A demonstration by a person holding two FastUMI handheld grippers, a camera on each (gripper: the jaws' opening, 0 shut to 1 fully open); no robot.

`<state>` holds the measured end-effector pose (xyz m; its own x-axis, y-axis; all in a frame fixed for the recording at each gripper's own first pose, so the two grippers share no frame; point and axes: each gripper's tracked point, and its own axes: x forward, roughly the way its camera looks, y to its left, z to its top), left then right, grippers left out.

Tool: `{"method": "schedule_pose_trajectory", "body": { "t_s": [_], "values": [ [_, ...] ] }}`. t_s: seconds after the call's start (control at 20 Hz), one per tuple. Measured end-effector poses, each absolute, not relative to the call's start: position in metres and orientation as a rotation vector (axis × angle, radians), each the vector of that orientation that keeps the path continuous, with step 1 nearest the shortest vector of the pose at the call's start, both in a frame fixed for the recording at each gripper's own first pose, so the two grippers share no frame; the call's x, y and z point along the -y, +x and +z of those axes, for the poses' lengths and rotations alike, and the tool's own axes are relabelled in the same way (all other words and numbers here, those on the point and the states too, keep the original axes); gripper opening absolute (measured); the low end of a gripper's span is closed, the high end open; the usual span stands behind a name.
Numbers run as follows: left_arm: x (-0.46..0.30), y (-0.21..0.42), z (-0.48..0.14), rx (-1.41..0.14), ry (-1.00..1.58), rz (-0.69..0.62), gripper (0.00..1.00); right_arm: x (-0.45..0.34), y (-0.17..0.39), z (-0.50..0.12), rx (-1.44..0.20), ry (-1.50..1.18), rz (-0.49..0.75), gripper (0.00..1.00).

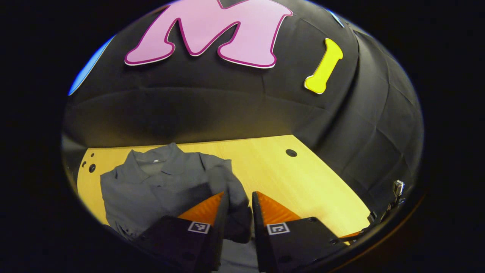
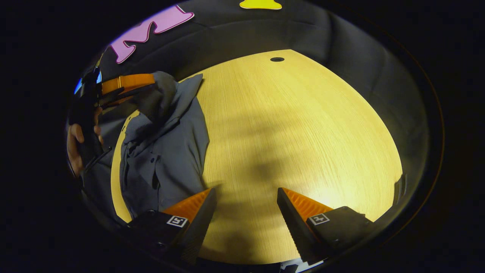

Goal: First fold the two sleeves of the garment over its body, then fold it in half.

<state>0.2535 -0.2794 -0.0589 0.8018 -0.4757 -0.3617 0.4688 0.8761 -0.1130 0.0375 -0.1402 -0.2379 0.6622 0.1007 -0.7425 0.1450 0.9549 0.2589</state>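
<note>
In the left gripper view, a grey shirt (image 1: 159, 185) of soft, matte cloth lies spread on the left part of a pale wooden table (image 1: 303, 182), its collar toward the black cloth wall (image 1: 212, 110) and its surface rumpled into shallow folds. A sleeve (image 1: 237, 197) rises from the shirt in a bunched, creased ridge and runs between the fingers of the left gripper (image 1: 240, 203), whose ribbed wedge-shaped fingers stand close on either side of the cloth and pinch it. The table shows a fine straight grain and a small round dark hole (image 1: 291, 152) near its far edge. In the right gripper view, a hand (image 2: 77, 146) at the far left wraps around the dark handle of the left gripper (image 2: 149, 89), which is held level above the shirt (image 2: 166, 151) with the sleeve hanging from its fingers in a drooping fold. The shirt has a placket with small buttons and lies along the table's (image 2: 303, 125) left side. The right gripper (image 2: 246, 201) hovers over bare wood just beside the shirt's hem, its tapered, ridged fingers spread wide apart with nothing between them.
</note>
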Motion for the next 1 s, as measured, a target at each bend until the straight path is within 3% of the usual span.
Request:
{"method": "schedule_pose_trajectory", "body": {
  "t_s": [0.2, 0.25, 0.3, 0.4, 0.45, 0.6, 1.0],
  "values": [
    [0.245, 0.233, -0.048, -0.373, -0.057, -0.497, 0.73, 0.121, 0.034, -0.228, -0.854, 0.312, -0.008, 0.99],
    [0.229, 0.223, -0.046, -0.365, -0.061, -0.489, 0.91, 0.113, 0.034, -0.224, -0.852, 0.308, 0.008, 0.99],
    [0.21, 0.213, -0.048, -0.362, -0.056, -0.477, 0.94, 0.104, 0.033, -0.22, -0.85, 0.305, 0.025, 0.99],
    [0.166, 0.19, -0.059, -0.369, -0.04, -0.432, 0.92, 0.088, 0.033, -0.216, -0.851, 0.306, 0.062, 0.99],
    [0.143, 0.177, -0.066, -0.38, -0.04, -0.411, 0.96, 0.078, 0.032, -0.216, -0.856, 0.307, 0.082, 0.99],
    [0.079, 0.138, -0.097, -0.426, -0.072, -0.331, 0.96, 0.055, 0.028, -0.229, -0.925, 0.299, 0.129, 0.99],
    [-0.048, 0.049, -0.203, -0.588, -0.129, -0.092, 0.96, 0.022, 0.03, -0.251, -0.994, 0.233, 0.126, 0.99]
  ]
}}
